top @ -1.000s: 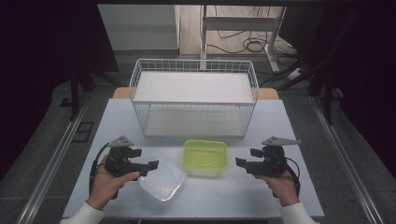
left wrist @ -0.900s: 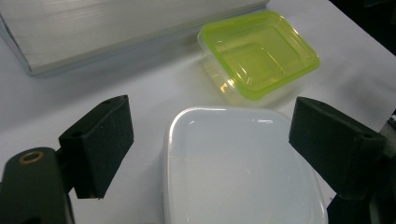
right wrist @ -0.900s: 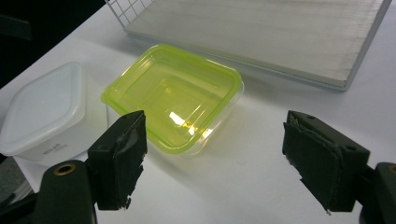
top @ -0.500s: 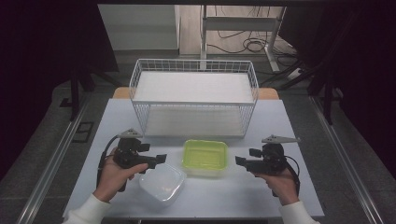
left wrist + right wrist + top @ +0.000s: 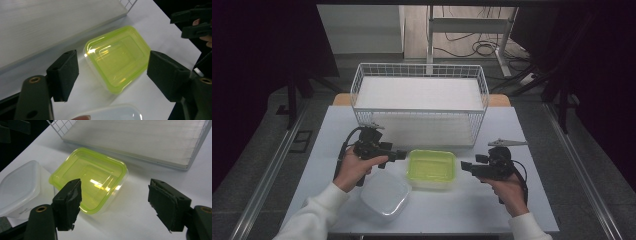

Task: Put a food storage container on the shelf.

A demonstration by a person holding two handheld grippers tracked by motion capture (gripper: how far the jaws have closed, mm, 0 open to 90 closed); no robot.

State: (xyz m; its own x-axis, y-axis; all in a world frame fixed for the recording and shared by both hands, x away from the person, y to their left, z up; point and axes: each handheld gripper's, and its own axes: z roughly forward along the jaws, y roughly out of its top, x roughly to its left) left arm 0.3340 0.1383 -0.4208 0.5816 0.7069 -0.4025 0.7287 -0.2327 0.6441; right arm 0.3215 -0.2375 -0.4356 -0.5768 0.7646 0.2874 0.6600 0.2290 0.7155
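Since a second ago the left gripper (image 5: 401,155) has swung from beside the clear container (image 5: 384,194) toward the green-lidded container (image 5: 432,168) mid-table, its empty jaws just narrowing yet wide, while the right gripper (image 5: 464,167) waits wide and empty, so both look set to close on the container's sides.

Left tool (image 5: 401,155) narrowing yet empty; right tool (image 5: 463,166) open.

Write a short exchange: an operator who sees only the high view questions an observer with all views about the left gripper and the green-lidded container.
Operator: Is the left gripper gripping anything?
Observer: No. The left gripper has just been closing its jaws a little, but they stand open, and the green-lidded container lies ahead of them, untouched.
Operator: What is under that green lid?
Observer: A clear body shows beneath the lid's rim in the right gripper view.
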